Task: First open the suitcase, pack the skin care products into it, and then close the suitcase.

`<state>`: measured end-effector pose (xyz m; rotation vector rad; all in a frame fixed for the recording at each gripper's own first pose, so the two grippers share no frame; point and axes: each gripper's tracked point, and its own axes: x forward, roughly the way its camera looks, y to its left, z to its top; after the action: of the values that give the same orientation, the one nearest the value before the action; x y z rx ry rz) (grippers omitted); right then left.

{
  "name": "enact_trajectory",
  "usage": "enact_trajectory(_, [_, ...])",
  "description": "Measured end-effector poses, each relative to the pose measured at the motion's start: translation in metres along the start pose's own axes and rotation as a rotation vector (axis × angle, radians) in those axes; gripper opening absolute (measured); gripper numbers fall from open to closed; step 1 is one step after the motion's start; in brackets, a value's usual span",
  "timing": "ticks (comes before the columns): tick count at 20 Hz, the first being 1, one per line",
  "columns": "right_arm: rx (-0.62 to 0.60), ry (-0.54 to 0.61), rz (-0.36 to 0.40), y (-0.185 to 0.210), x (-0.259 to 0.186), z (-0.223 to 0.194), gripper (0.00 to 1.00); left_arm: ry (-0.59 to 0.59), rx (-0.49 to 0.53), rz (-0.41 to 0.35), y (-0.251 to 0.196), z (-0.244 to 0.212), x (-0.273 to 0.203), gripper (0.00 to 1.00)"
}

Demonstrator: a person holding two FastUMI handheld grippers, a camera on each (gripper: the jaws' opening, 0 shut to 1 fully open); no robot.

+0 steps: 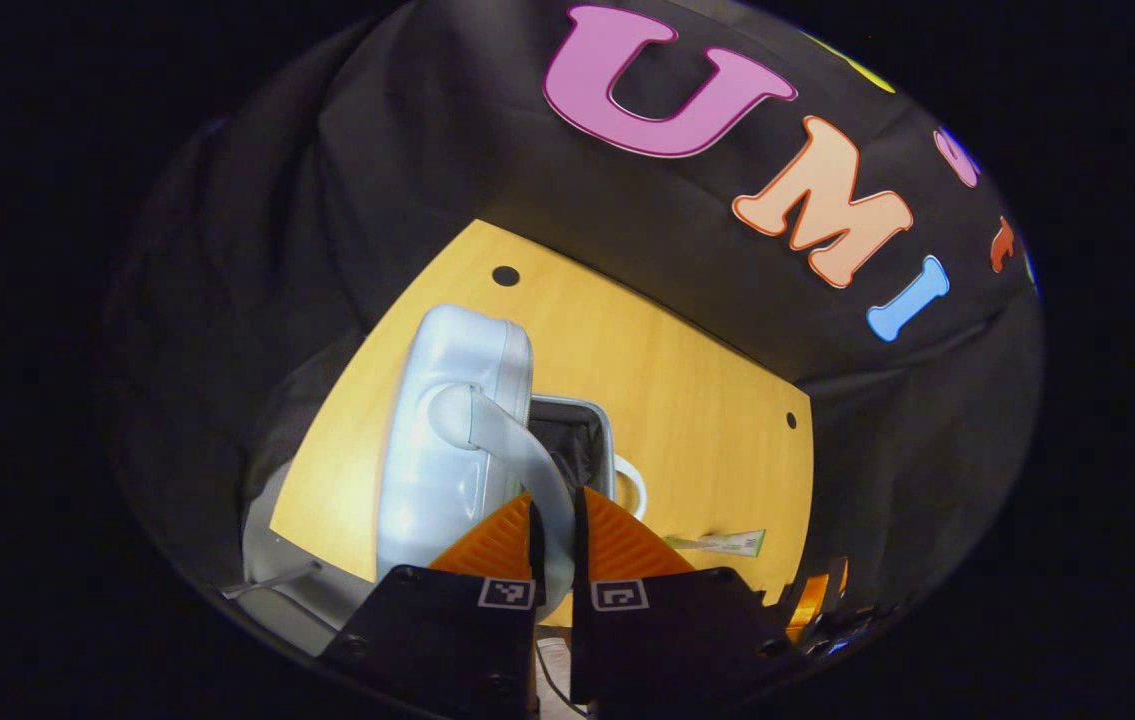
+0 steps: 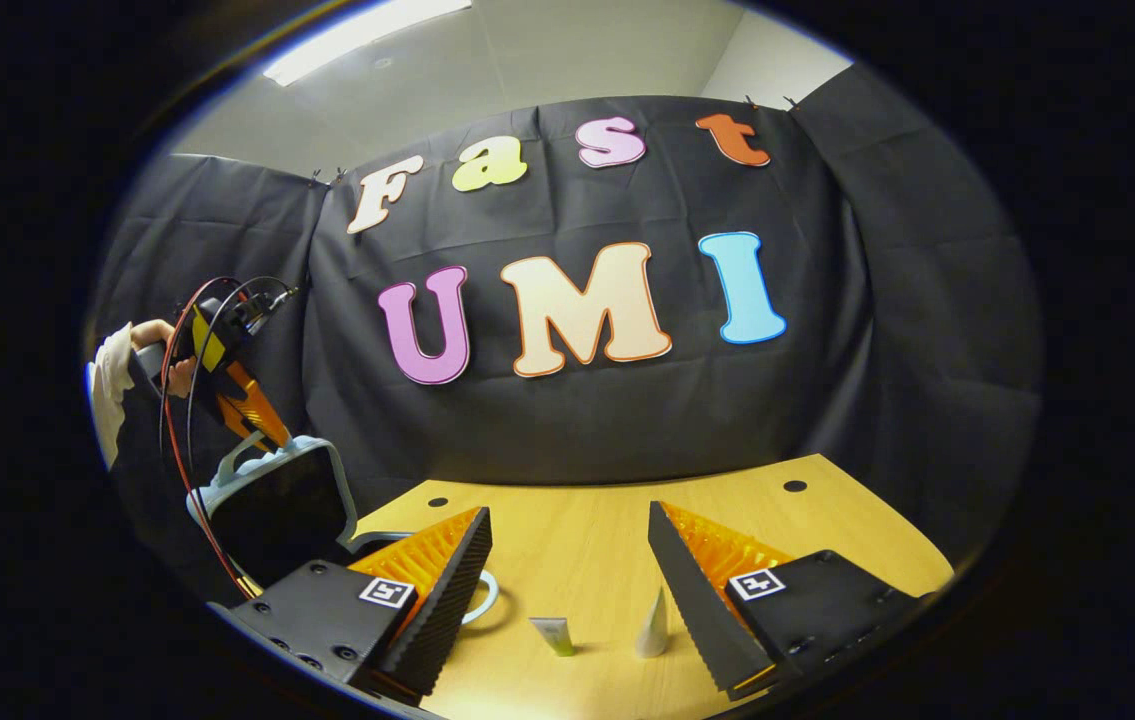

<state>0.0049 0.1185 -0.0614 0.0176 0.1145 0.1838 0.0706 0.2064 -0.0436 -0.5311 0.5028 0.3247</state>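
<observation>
The pale suitcase point(image 1: 447, 440) stands on the wooden table with its lid point(image 2: 277, 505) swung up, dark lining point(image 1: 572, 440) showing inside. My left gripper point(image 1: 555, 505) is shut on the lid's curved handle point(image 1: 502, 435); in the right gripper view the same gripper point(image 2: 247, 405) sits atop the raised lid, held by a hand point(image 2: 152, 345). My right gripper point(image 2: 567, 565) hangs open over the table's front, nothing between its fingers. Just beyond its fingertips lie two skin care tubes: a green-tipped tube point(image 2: 553, 635) and a white tube point(image 2: 654, 625). One tube point(image 1: 727, 543) shows right of the suitcase.
The wooden table point(image 2: 587, 515) has small round holes near its far corners and is backed by the black cloth wall. A second handle loop point(image 1: 635, 487) juts from the suitcase base. Red and black cables point(image 2: 182, 440) hang from the left gripper.
</observation>
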Motion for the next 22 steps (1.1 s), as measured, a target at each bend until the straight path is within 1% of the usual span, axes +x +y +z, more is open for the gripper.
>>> enact_trajectory(1, [-0.004, 0.002, 0.002, 0.005, 0.000, -0.002, 0.98, -0.013, 0.002, 0.022, 0.009, 0.003, -0.002, 0.06])
enact_trajectory(2, [-0.006, 0.004, 0.005, 0.010, -0.001, -0.004, 0.94, -0.024, 0.006, 0.046, 0.018, 0.005, -0.005, 0.06])
enact_trajectory(3, [-0.005, 0.006, 0.007, 0.014, -0.002, -0.005, 0.98, -0.034, 0.014, 0.074, 0.027, 0.007, -0.007, 0.06])
enact_trajectory(5, [0.002, 0.003, 0.009, 0.022, -0.004, -0.006, 0.98, -0.049, 0.024, 0.117, 0.047, 0.009, -0.008, 0.06])
enact_trajectory(6, [0.003, 0.003, 0.009, 0.025, -0.006, -0.006, 0.98, -0.056, 0.011, 0.121, 0.052, 0.012, -0.011, 0.06])
enact_trajectory(7, [0.002, 0.005, 0.009, 0.028, -0.007, -0.007, 0.94, -0.063, -0.008, 0.120, 0.054, 0.013, -0.012, 0.06])
enact_trajectory(8, [-0.001, 0.005, 0.005, 0.030, -0.008, -0.007, 0.98, -0.071, -0.021, 0.123, 0.061, 0.016, -0.013, 0.06])
enact_trajectory(9, [-0.002, 0.006, 0.001, 0.031, -0.009, -0.008, 0.98, -0.078, -0.027, 0.133, 0.068, 0.017, -0.013, 0.06])
enact_trajectory(11, [0.002, 0.008, -0.009, 0.034, -0.013, -0.009, 0.98, -0.078, -0.020, 0.176, 0.088, 0.018, -0.014, 0.06])
enact_trajectory(12, [0.002, 0.003, -0.016, 0.034, -0.015, -0.008, 0.94, -0.072, -0.013, 0.207, 0.101, 0.017, -0.012, 0.06])
enact_trajectory(13, [0.000, -0.002, -0.025, 0.034, -0.017, -0.007, 0.98, -0.059, 0.000, 0.240, 0.117, 0.014, -0.010, 0.06])
enact_trajectory(14, [-0.003, -0.005, -0.033, 0.034, -0.020, -0.007, 0.95, -0.050, 0.014, 0.274, 0.134, 0.012, -0.007, 0.06])
enact_trajectory(15, [-0.005, -0.006, -0.042, 0.034, -0.023, -0.009, 0.98, -0.039, 0.023, 0.302, 0.154, 0.009, -0.002, 0.06])
enact_trajectory(16, [-0.004, -0.002, -0.049, 0.034, -0.025, -0.010, 0.98, -0.028, 0.020, 0.328, 0.171, 0.004, -0.001, 0.06])
enact_trajectory(20, [0.007, 0.006, -0.064, 0.034, -0.030, -0.012, 0.98, -0.008, -0.018, 0.384, 0.223, -0.009, 0.014, 0.05])
enact_trajectory(21, [0.008, 0.011, -0.066, 0.035, -0.030, -0.013, 0.95, -0.005, -0.022, 0.394, 0.233, -0.014, 0.019, 0.06])
enact_trajectory(22, [0.009, 0.010, -0.067, 0.034, -0.030, -0.012, 0.95, -0.004, -0.022, 0.402, 0.245, -0.018, 0.024, 0.06])
